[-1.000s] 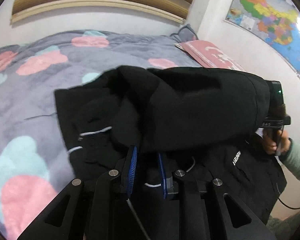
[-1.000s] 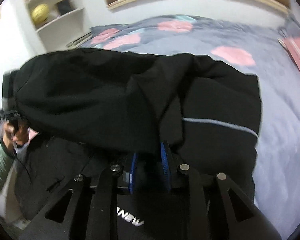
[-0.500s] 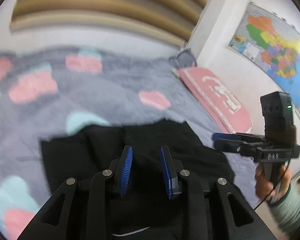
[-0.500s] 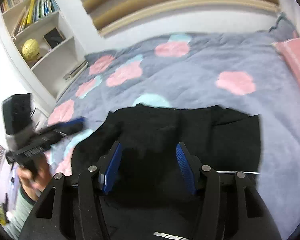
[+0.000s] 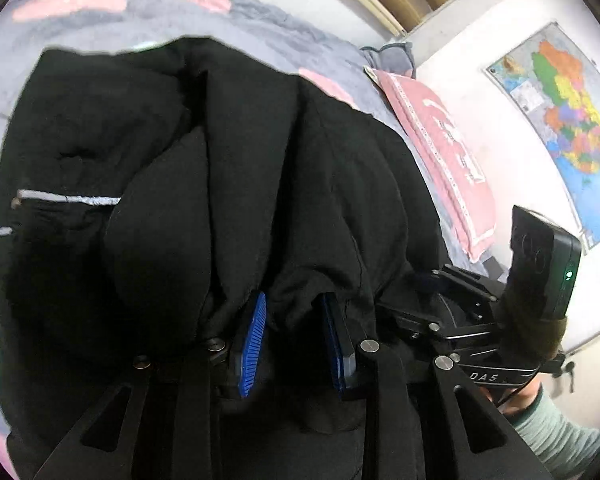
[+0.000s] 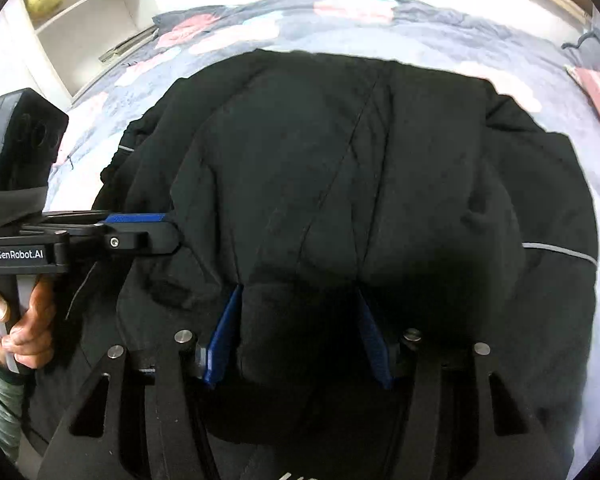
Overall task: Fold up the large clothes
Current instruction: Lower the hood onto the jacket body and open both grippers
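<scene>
A large black jacket [image 5: 228, 168] with thin grey reflective stripes lies bunched on the bed and fills both views; it also shows in the right wrist view [image 6: 360, 168]. My left gripper [image 5: 294, 320] has its blue pads apart with a fold of the jacket between them. My right gripper [image 6: 300, 320] is open wide with a thick roll of the jacket between its pads. The right gripper also shows at the right of the left wrist view [image 5: 452, 292], and the left gripper at the left of the right wrist view [image 6: 140, 232], at the jacket's edge.
The bed has a grey blanket [image 6: 420, 28] with pink and teal blotches. A pink pillow [image 5: 440, 152] lies at the bed's right side below a wall map [image 5: 560, 120]. White shelves [image 6: 88, 16] stand at the left.
Both grippers let go of the lifted jacket fold, rose briefly, then came back down. They now sit open around bunched fabric close to each other.
</scene>
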### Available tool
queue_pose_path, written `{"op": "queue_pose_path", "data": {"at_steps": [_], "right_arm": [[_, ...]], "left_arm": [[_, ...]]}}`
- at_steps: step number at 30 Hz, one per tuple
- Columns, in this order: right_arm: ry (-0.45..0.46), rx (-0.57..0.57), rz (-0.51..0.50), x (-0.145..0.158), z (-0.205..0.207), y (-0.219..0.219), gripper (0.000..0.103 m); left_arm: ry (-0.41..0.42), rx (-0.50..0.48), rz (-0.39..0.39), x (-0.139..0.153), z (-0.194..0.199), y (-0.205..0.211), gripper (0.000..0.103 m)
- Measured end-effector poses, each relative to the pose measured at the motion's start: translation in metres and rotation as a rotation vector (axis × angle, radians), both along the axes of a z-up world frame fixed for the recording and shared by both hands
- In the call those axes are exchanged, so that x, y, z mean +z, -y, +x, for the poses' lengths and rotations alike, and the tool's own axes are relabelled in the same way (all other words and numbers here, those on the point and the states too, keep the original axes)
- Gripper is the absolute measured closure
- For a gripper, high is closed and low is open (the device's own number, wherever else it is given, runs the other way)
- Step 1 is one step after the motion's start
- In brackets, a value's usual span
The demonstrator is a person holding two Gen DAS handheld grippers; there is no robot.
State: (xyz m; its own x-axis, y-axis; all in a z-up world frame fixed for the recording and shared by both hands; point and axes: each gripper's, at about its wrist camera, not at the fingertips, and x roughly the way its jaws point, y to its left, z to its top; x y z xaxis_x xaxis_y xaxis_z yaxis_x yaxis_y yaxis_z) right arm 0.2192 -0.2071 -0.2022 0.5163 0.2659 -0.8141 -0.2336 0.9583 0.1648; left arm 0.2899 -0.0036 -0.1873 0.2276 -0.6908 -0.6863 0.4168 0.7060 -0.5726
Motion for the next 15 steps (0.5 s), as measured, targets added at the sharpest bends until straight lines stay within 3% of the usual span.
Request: {"op": "queue_pose_path", "data": {"at_steps": [3, 6, 8, 9, 12, 14, 15], "right_arm": [[0.014, 0.016, 0.012, 0.016, -0.015, 0.002, 0.043], [0.062, 0.018, 0.044, 0.039, -0.044, 0.008, 0.043], [0.107, 0.019, 0.057, 0.050, -0.062, 0.007, 0.043], [0.114, 0.018, 0.053, 0.051, -0.065, 0.007, 0.043], [0.085, 0.020, 0.002, 0.030, -0.056, -0.002, 0.043], [0.052, 0.011, -0.022, 0.001, -0.046, -0.008, 0.044], [0.065, 0.011, -0.018, -0.006, -0.046, -0.007, 0.043]], "left_arm": [[0.083, -0.011, 0.071, 0.026, -0.019, 0.005, 0.074], [0.170, -0.014, 0.078, 0.056, -0.043, 0.003, 0.070], [0.209, 0.017, 0.071, 0.066, -0.052, 0.000, 0.057], [0.214, 0.035, 0.085, 0.066, -0.052, 0.000, 0.056], [0.139, 0.064, 0.167, 0.034, -0.036, 0.009, 0.056], [0.025, 0.071, 0.114, 0.000, -0.022, 0.008, 0.056], [0.014, 0.077, 0.076, -0.009, -0.020, 0.005, 0.056]]}}
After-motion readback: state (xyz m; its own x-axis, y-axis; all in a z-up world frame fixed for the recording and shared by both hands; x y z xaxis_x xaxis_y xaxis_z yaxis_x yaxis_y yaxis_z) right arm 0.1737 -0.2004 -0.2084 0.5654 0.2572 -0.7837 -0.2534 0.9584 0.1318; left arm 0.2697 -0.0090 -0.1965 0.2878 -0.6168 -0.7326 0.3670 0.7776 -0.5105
